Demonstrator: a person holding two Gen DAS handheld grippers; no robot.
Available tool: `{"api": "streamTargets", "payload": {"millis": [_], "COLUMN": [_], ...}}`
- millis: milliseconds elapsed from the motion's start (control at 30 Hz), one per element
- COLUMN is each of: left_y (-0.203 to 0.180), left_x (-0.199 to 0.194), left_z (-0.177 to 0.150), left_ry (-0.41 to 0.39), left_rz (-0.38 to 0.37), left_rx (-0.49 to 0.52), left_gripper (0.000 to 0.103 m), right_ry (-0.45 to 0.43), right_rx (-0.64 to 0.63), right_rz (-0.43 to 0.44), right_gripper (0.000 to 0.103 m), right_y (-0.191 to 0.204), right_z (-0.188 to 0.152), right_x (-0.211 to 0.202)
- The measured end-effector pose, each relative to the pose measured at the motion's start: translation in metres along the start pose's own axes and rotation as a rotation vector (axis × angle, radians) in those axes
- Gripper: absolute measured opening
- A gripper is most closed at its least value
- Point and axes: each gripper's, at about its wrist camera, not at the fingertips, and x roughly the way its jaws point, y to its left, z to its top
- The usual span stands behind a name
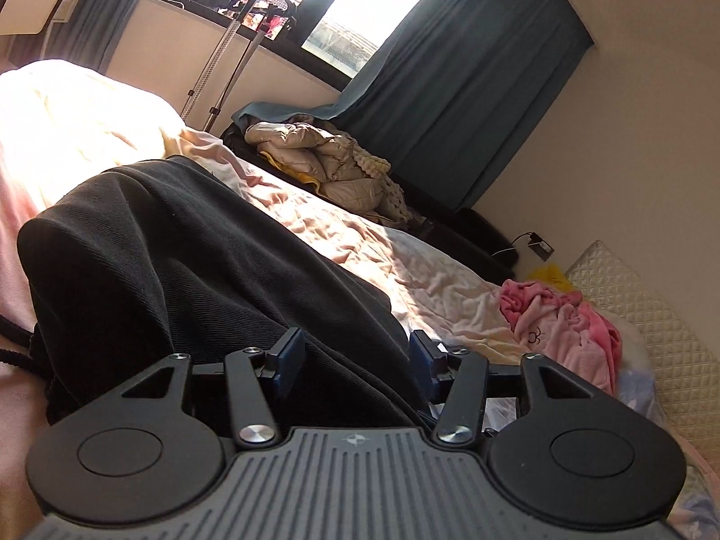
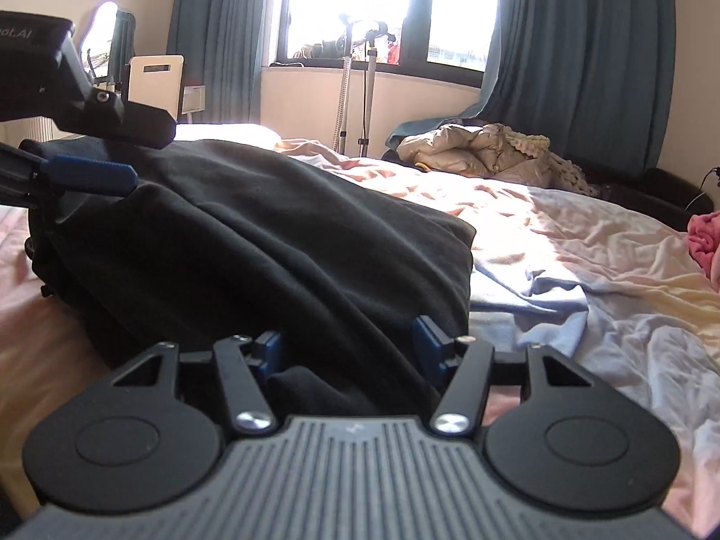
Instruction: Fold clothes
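Lying heaped across the bed (image 2: 585, 243), the black garment (image 2: 252, 234) is the thing being folded, and both tongs sit at its near edge, one toward each end, which looks like a two-handed hold meant to keep the edge level while a fold is laid. On the left tongs (image 1: 355, 353) the blue pads stand apart with a thick ridge of dark cloth running up between them; the cloth fills most of the gap, but whether the pads press on it or merely flank it cannot be told from this view. The right tongs (image 2: 348, 346) read the same way: pads apart, a bunched lump of black fabric sitting between them, grip or no grip unclear. From the right wrist view the left tool reaches in from the left side, its blue pad lying on the garment's far corner, so the two tools bracket the cloth. My guess is that a fold has just been set down or is being let go, since the garment rests on the bed, not hanging. A pink bundle (image 1: 558, 315) waits near a quilted pillow (image 1: 648, 306), likely the next piece. For writing, only the fragment "ot.AI" shows in pale letters on the left tool's body; nothing else is readable.
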Motion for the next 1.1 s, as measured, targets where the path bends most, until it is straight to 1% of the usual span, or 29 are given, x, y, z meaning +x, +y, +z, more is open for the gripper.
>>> {"api": "streamTargets", "payload": {"millis": [67, 100, 133, 200, 300, 333, 367, 400, 467, 533, 567, 600, 667, 700, 733, 767, 800, 833, 967, 1033, 1100], "left_y": [-0.002, -0.002, -0.001, 0.003, 0.008, 0.012, 0.018, 0.024, 0.034, 0.033, 0.029, 0.023, 0.013, 0.007, 0.003, -0.001, -0.004, -0.005, 0.001, 0.001, 0.004], "left_x": [0.004, 0.006, 0.010, 0.016, 0.015, 0.016, 0.018, 0.020, 0.025, 0.027, 0.027, 0.027, 0.029, 0.032, 0.036, 0.040, 0.044, 0.050, 0.073, 0.083, 0.089], "left_z": [-0.003, -0.004, -0.007, -0.008, -0.007, -0.006, -0.006, -0.006, -0.006, -0.007, -0.008, -0.009, -0.012, -0.014, -0.016, -0.017, -0.018, -0.018, -0.019, -0.019, -0.019], "left_ry": [0.023, 0.037, 0.052, 0.059, -0.026, -0.034, -0.035, -0.038, -0.024, -0.005, 0.004, 0.018, 0.049, 0.065, 0.071, 0.077, 0.080, 0.076, 0.070, 0.080, 0.119], "left_rz": [-0.057, -0.085, -0.106, -0.127, -0.092, -0.107, -0.113, -0.104, -0.071, -0.077, -0.107, -0.156, -0.252, -0.301, -0.308, -0.315, -0.315, -0.301, -0.275, -0.255, -0.249], "left_rx": [0.004, -0.009, -0.034, -0.060, -0.091, -0.124, -0.158, -0.200, -0.251, -0.256, -0.235, -0.215, -0.185, -0.172, -0.161, -0.151, -0.141, -0.138, -0.199, -0.215, -0.287], "left_gripper": [0.057, 0.058, 0.058, 0.059, 0.059, 0.059, 0.059, 0.059, 0.059, 0.060, 0.067, 0.072, 0.074, 0.077, 0.080, 0.086, 0.087, 0.087, 0.088, 0.088, 0.088], "right_ry": [-0.009, -0.016, -0.039, -0.101, -0.180, -0.191, -0.196, -0.200, -0.203, -0.190, -0.183, -0.181, -0.184, -0.189, -0.193, -0.193, -0.195, -0.197, -0.201, -0.204, -0.200], "right_rx": [-0.036, -0.050, -0.028, 0.020, 0.051, 0.056, 0.053, 0.050, 0.032, 0.025, 0.026, 0.032, 0.052, 0.073, 0.094, 0.108, 0.120, 0.130, 0.130, 0.130, 0.120], "right_rz": [-0.018, -0.026, -0.034, -0.057, -0.084, -0.086, -0.091, -0.096, -0.116, -0.142, -0.156, -0.169, -0.166, -0.155, -0.145, -0.138, -0.131, -0.124, -0.117, -0.114, -0.116], "right_gripper": [0.043, 0.028, 0.014, 0.010, 0.009, 0.008, 0.008, 0.008, 0.008, 0.008, 0.008, 0.008, 0.008, 0.008, 0.008, 0.008, 0.008, 0.008, 0.009, 0.009, 0.009], "right_y": [0.005, 0.007, 0.004, -0.002, -0.005, -0.006, -0.006, -0.006, -0.004, -0.002, -0.001, -0.001, -0.004, -0.007, -0.009, -0.011, -0.013, -0.014, -0.011, -0.011, -0.009], "right_z": [0.000, 0.001, 0.003, 0.010, 0.018, 0.019, 0.019, 0.019, 0.019, 0.017, 0.017, 0.017, 0.017, 0.017, 0.018, 0.018, 0.017, 0.017, 0.016, 0.015, 0.014], "right_x": [0.002, 0.002, -0.002, -0.017, -0.043, -0.047, -0.050, -0.053, -0.055, -0.054, -0.052, -0.050, -0.049, -0.050, -0.051, -0.052, -0.052, -0.053, -0.055, -0.056, -0.055]}}
